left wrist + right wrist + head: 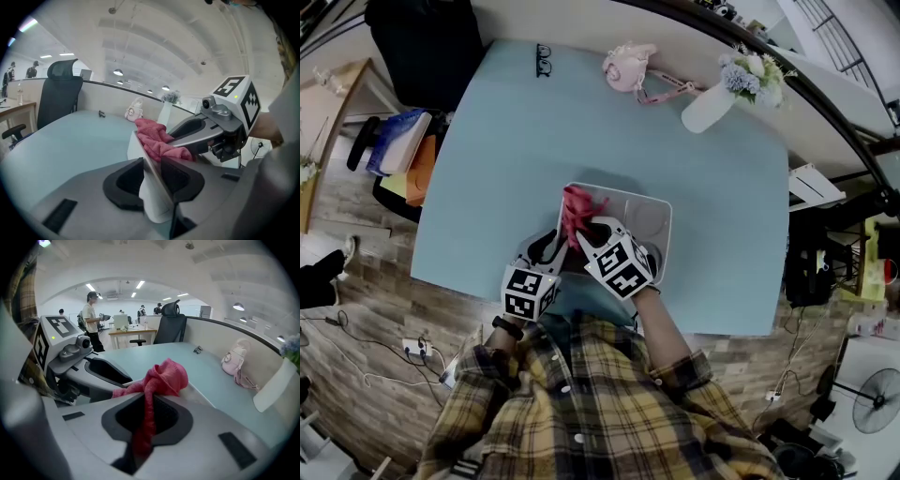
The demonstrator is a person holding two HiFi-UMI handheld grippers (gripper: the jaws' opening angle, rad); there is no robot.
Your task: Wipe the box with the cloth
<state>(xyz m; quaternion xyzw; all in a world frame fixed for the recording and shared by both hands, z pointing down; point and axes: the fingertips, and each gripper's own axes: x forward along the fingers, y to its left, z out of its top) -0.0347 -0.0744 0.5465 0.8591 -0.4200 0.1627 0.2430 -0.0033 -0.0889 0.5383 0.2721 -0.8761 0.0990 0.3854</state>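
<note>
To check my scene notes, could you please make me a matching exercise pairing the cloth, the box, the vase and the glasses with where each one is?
Things:
1. cloth
2. box
3. vase
4. glasses

Places:
A. far left part of the table
B. pinched in the right gripper
C. far right part of the table, holding flowers
D. wall clamped by the left gripper

Pairs: 1-B; 2-D; 3-C; 4-A
</note>
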